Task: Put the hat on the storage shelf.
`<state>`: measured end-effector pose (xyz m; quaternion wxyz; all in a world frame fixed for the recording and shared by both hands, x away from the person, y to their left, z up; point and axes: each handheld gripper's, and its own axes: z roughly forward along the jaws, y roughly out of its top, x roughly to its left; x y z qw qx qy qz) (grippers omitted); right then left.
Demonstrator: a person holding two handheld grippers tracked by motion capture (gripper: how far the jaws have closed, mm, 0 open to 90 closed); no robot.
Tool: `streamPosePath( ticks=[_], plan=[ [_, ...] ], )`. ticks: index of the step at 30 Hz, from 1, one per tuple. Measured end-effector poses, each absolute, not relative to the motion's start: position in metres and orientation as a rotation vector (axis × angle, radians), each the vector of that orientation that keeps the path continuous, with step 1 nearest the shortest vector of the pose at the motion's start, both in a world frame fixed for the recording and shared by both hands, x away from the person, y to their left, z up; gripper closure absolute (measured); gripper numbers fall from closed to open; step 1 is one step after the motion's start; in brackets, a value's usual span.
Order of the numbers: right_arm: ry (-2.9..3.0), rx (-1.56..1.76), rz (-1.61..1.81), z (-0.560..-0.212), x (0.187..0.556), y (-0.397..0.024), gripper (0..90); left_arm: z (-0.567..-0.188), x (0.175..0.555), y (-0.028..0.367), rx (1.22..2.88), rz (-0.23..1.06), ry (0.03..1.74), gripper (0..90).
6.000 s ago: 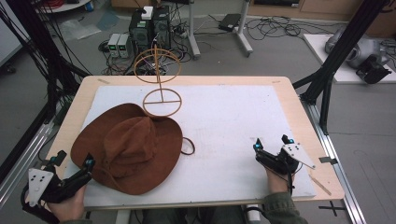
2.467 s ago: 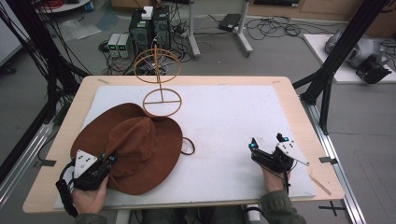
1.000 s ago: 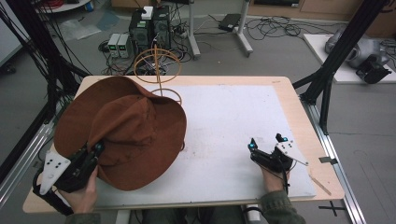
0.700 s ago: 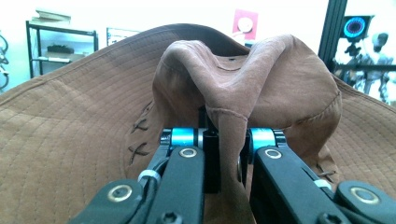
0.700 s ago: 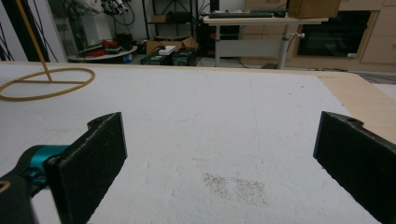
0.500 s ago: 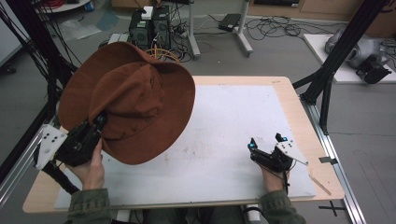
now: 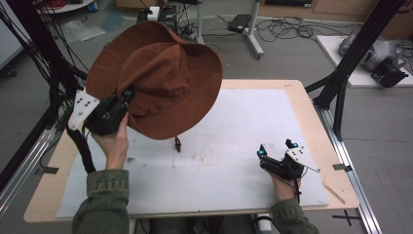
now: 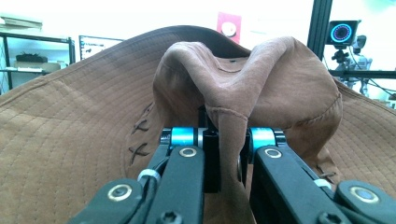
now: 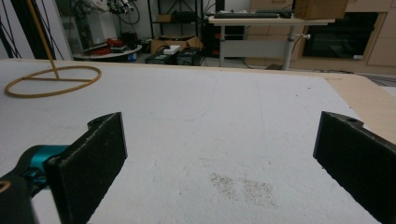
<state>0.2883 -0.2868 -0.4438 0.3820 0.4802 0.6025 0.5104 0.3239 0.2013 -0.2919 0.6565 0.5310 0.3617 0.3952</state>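
Observation:
A brown wide-brimmed hat hangs tilted in the air over the table's far left corner, its chin cord dangling below the brim. My left gripper is shut on a fold of the hat's crown. In the left gripper view the hat spreads wide, and a pinch of crown fabric sits between the jaws of the left gripper. My right gripper rests open on the white mat at the front right, holding nothing. The right gripper looks across bare mat toward the wooden hat stand's ring base.
A white mat covers most of the wooden table. Black frame posts stand at the table's right and left sides. Cables and equipment lie on the floor behind the table.
The left gripper moved onto the hat lying on the mat, shut on its crown and lifted it up and away toward the far left. The right gripper stayed put.

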Motion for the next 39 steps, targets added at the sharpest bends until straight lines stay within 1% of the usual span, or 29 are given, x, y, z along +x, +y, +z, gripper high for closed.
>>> streamPosePath(
  ticks=[9, 10, 15, 20, 27, 33, 39],
  plan=[
    [1.526, 1.224, 1.299, -0.444, 0.29, -0.289, 1.8, -0.266, 0.389, 0.179, 1.19, 0.872, 0.846, 87.5],
    [1.526, 1.224, 1.299, -0.444, 0.29, -0.289, 1.8, -0.266, 0.389, 0.179, 1.19, 0.872, 0.846, 87.4],
    [1.496, 1.244, 1.297, -0.443, 0.291, -0.293, 1.8, -0.258, 0.418, 0.166, 1.238, 0.893, 0.866, 87.4],
    [1.486, 1.241, 1.3, -0.443, 0.291, -0.295, 1.8, -0.257, 0.425, 0.16, 1.247, 0.907, 0.872, 87.4],
    [1.497, 1.25, 1.296, -0.444, 0.291, -0.295, 1.8, -0.261, 0.429, 0.171, 1.302, 0.952, 0.918, 87.4],
    [1.502, 1.249, 1.3, -0.445, 0.292, -0.294, 1.8, -0.267, 0.435, 0.17, 1.358, 0.953, 0.941, 87.4],
    [1.509, 1.244, 1.298, -0.445, 0.292, -0.294, 1.8, -0.27, 0.438, 0.171, 1.372, 0.949, 0.96, 87.2]
  ],
)
